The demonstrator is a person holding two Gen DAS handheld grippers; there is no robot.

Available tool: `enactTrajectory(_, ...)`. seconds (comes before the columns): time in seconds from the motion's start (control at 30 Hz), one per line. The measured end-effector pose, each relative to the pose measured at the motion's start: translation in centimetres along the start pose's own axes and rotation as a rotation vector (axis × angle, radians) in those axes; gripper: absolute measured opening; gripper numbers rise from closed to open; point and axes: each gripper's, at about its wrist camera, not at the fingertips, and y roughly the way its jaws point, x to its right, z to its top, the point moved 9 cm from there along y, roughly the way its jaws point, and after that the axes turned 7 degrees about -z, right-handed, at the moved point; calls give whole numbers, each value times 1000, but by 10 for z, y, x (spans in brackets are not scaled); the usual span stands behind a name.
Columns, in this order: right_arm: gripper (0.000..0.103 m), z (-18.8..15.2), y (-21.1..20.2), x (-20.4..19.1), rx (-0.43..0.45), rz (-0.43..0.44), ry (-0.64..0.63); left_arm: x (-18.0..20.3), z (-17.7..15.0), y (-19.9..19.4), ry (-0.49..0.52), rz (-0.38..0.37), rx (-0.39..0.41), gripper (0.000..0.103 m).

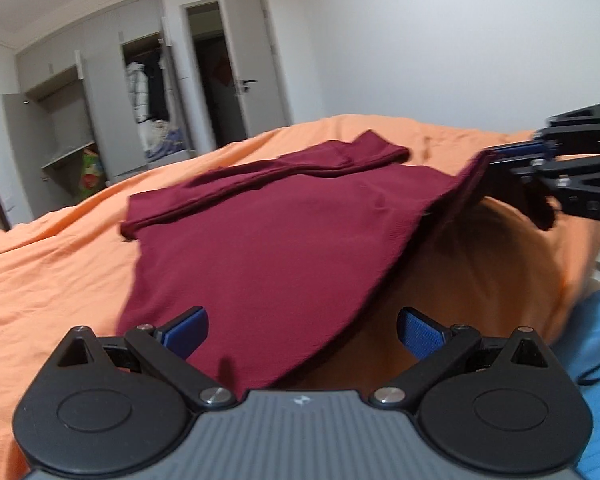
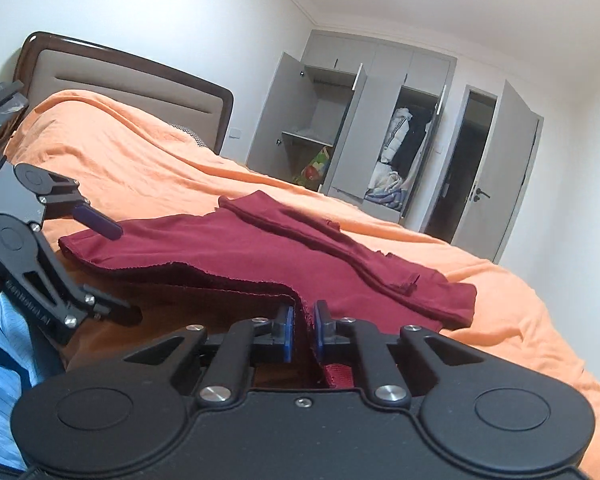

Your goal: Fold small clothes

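The right gripper (image 2: pixel 301 330) has its two blue pads drawn in narrow on the near edge of the dark red garment (image 2: pixel 260 256), with a fold of the cloth bunched between them and a strip of it trailing back into the gripper body. From that pinch the hem rises off the orange bedsheet (image 2: pixel 140 160) and runs away to the left, lifted clear enough to cast a shadow on the sheet beneath.

The left gripper (image 1: pixel 302 332) stands wide, its blue pads far apart. One pad lies over the near corner of the garment (image 1: pixel 260 240) and the other hangs over bare sheet; whether the first pad actually touches the cloth is hard to say from this angle. In the left wrist view the right gripper (image 1: pixel 500 154) shows at the far right, holding up the garment's right corner so that the cloth slopes down from it toward the near left.

The rest of the garment lies spread on the bed, with a sleeve or folded band lying across its far side. Beyond the bed stand a padded headboard (image 2: pixel 120 76), a grey wardrobe (image 2: pixel 380 120) with open doors and hanging clothes, and an open room door (image 2: pixel 512 172). A blue sleeve (image 2: pixel 0 380) shows at the near left.
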Motion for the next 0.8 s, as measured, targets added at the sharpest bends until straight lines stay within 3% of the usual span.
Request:
enactTrajectory(0.3,11,-10,0,0,-30,3,36,-47,-9,-14,-7,126,5,96)
enactTrajectory(0.6,11,-22,0,-1,-67,3,33,-56,-18,-28,15,207,23,92)
enactTrajectory(0.8,11,-18,-1,5,-34,-15,79,-56,-30,-23,-11,197,-33,92)
